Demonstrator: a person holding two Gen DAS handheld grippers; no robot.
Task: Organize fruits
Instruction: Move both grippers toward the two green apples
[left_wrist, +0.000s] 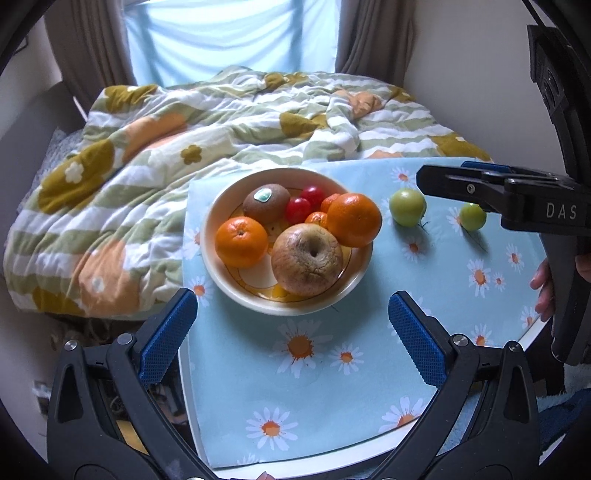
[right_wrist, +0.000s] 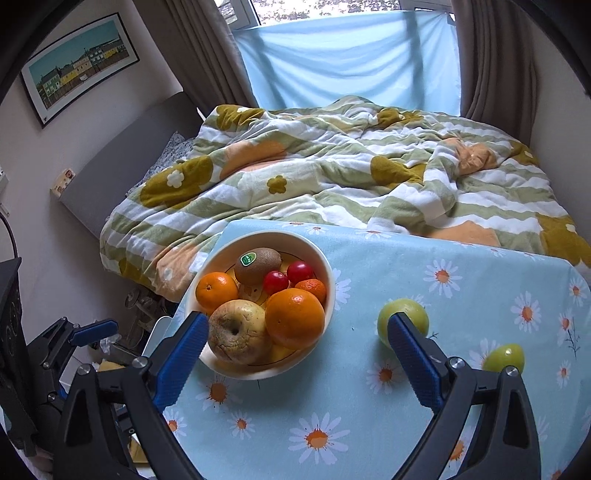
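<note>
A cream bowl on the daisy tablecloth holds a wrinkled apple, a big orange, a smaller orange, a kiwi, two red cherry tomatoes and small mandarins. Two green fruits lie on the cloth right of the bowl. My left gripper is open and empty, just in front of the bowl. My right gripper is open and empty above the bowl's near edge; its body shows in the left wrist view.
The table with the light blue daisy cloth stands against a bed with a rumpled flowered quilt. A curtained window is behind. The table's left edge drops to a cluttered floor.
</note>
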